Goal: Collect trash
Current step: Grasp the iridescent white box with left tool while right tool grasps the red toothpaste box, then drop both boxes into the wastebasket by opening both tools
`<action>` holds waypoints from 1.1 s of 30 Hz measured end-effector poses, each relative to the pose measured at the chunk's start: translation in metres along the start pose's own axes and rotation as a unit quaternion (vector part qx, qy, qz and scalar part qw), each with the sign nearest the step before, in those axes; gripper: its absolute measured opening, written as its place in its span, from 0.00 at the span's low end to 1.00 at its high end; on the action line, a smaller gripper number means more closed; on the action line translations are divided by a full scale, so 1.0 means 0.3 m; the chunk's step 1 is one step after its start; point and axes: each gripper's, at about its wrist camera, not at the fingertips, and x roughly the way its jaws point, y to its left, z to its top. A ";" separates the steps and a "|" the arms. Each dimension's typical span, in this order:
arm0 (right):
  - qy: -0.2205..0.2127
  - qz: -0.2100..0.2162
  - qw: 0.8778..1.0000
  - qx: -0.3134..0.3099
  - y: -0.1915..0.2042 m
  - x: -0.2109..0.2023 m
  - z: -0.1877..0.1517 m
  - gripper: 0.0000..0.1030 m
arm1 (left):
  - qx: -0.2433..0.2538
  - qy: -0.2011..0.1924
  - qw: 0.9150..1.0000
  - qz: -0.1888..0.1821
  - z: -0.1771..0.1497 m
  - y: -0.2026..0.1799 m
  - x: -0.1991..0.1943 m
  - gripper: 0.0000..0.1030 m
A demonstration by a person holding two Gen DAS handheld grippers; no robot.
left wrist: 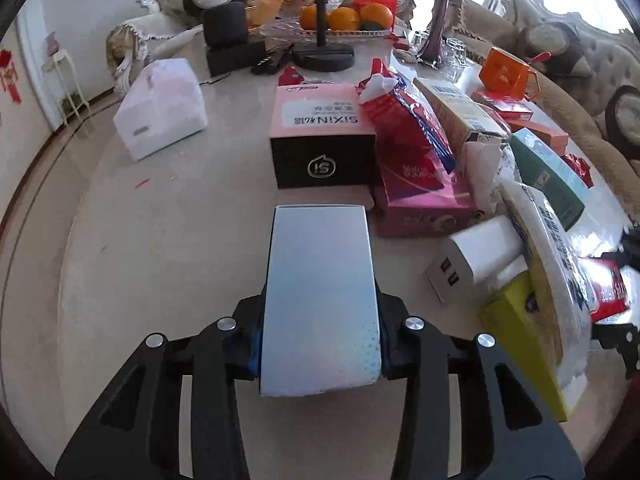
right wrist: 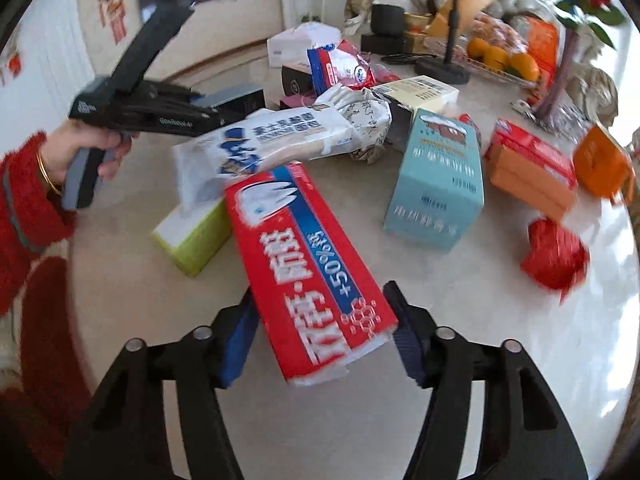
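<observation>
Left gripper [left wrist: 320,336]: clamped on the pale iridescent box [left wrist: 318,300], low over the tabletop [left wrist: 160,240].
Right gripper [right wrist: 320,332]: jaws straddle the red toothpaste box [right wrist: 308,272]; contact too blurred to tell.
Handling: likely light, crushable cartons (probably empty); hold across the long sides.
Views: only the right wrist view shows the person's hand [right wrist: 96,148]; the left alone shows the white charger [left wrist: 476,260].

We see a home living room. Far ahead of the left gripper stand tufted cream sofas [left wrist: 592,52] with carved frames, a glass fruit tray [left wrist: 332,30] with oranges [left wrist: 346,18] and a vase [left wrist: 438,24] on the round marble table [left wrist: 160,240]. Red paper decorations [right wrist: 112,12] hang on the wall beyond the right gripper.
</observation>
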 end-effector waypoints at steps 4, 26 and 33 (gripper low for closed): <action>-0.035 0.005 0.998 0.043 0.036 -0.078 -0.081 0.50 | -0.016 -0.009 1.000 -0.014 -0.062 -0.008 -0.052 0.39; -0.076 0.112 0.966 0.220 0.455 -0.359 -0.754 0.48 | 0.012 0.028 0.987 -0.159 -1.060 -0.537 -0.482 0.39; 0.032 0.051 0.960 0.273 0.467 -0.068 -0.879 0.48 | 0.014 0.114 0.987 -0.112 -1.210 -0.656 -0.183 0.40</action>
